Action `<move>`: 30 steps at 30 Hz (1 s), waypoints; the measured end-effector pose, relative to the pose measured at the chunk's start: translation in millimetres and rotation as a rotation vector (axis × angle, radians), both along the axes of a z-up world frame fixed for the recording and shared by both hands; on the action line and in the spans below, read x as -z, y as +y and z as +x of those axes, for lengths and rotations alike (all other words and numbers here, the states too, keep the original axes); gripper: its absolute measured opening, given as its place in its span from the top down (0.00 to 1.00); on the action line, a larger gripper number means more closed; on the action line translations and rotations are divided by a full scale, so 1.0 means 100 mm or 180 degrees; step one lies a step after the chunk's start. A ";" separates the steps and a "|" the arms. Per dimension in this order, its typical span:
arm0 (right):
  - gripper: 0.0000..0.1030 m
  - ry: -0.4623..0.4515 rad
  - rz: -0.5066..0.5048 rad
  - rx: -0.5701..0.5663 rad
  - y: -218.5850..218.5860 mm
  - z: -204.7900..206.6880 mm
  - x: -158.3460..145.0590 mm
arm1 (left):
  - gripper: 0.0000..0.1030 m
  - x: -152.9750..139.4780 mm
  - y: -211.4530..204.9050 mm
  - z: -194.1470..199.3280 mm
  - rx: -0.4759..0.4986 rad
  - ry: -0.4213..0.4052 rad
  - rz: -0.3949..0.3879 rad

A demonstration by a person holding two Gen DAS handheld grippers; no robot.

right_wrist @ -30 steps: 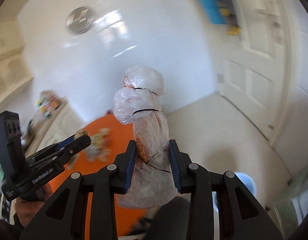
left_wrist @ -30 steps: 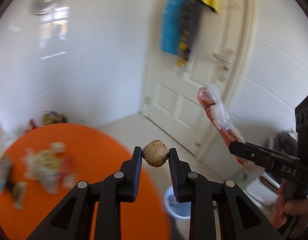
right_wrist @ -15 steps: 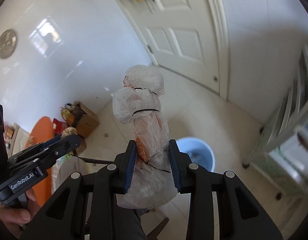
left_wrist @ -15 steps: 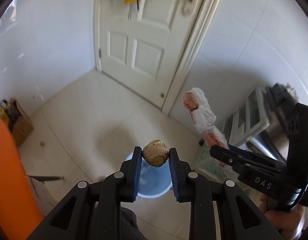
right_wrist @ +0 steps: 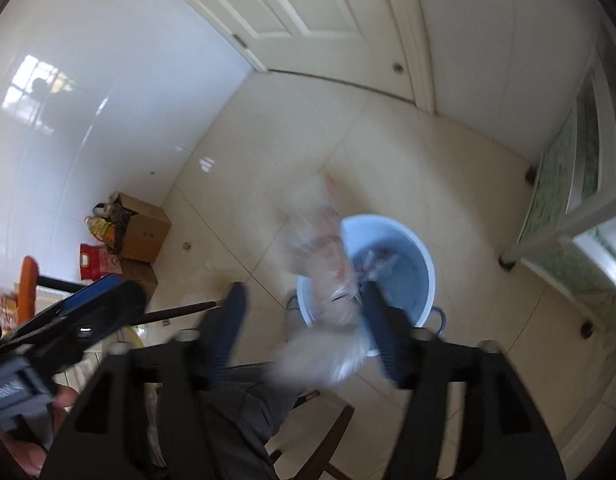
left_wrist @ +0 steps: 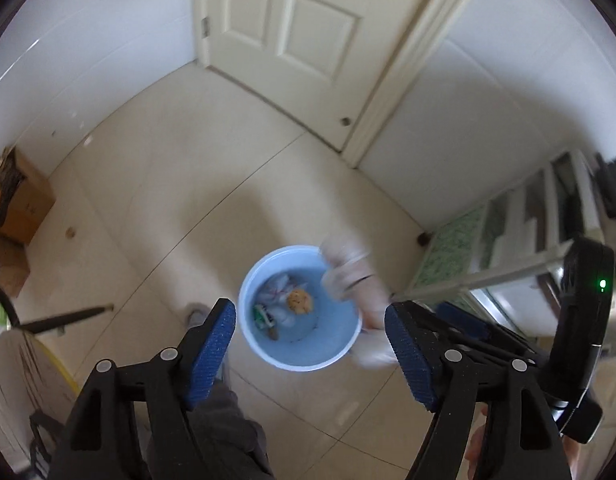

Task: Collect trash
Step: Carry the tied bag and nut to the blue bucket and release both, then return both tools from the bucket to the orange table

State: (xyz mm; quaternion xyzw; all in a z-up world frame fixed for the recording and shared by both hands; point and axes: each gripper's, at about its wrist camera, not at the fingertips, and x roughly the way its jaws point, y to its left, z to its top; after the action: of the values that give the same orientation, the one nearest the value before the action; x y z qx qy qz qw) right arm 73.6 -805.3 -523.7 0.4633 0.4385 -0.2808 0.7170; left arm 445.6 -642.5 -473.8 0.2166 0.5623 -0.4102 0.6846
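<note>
Tongs on both hands are opening above the blue bin (left_wrist: 267, 350): left tongs (left_wrist: 310, 344) hold nothing, the brown lump (left_wrist: 299, 301) lies inside it; right tongs (right_wrist: 303, 328) straddle the blurred plastic bundle (right_wrist: 328, 276), unclamped.

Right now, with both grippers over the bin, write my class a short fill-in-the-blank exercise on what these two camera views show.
1. The bin standing on the tiled floor is light ____ in colour.
2. The crumpled brown ball lies ____ the bin.
3. Nothing sits between the pads of the left gripper, whose jaws are ____.
4. The blurred plastic-wrapped bundle by the right gripper is dropping toward the ____.

Missing words: blue; inside; opening; bin
</note>
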 end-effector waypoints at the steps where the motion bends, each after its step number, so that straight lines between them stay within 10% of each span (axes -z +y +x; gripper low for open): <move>1: 0.22 -0.0006 -0.0001 0.0028 0.00 -0.02 0.01 | 0.25 0.00 -0.02 0.05 -0.0028 0.0000 0.0026; 5: 0.00 0.0003 -0.0097 0.0096 0.04 -0.07 -0.06 | 0.16 -0.14 -0.18 0.25 -0.0133 -0.0171 0.0071; 12: 0.00 0.0009 -0.0416 0.0017 0.23 0.06 -0.47 | 0.11 -0.67 -0.33 0.16 -0.0259 -0.0465 -0.0100; 30: 0.00 -0.0486 -0.1301 -0.0392 1.07 0.44 -2.04 | 0.04 -2.16 1.79 -0.49 -0.0633 -0.1084 -0.0945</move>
State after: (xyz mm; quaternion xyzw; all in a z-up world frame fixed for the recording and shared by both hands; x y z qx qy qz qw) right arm 117.5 -698.5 -319.3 0.3007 0.3445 -0.2837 0.8429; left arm 396.3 -463.2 -257.7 0.1233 0.3909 -0.3765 0.8308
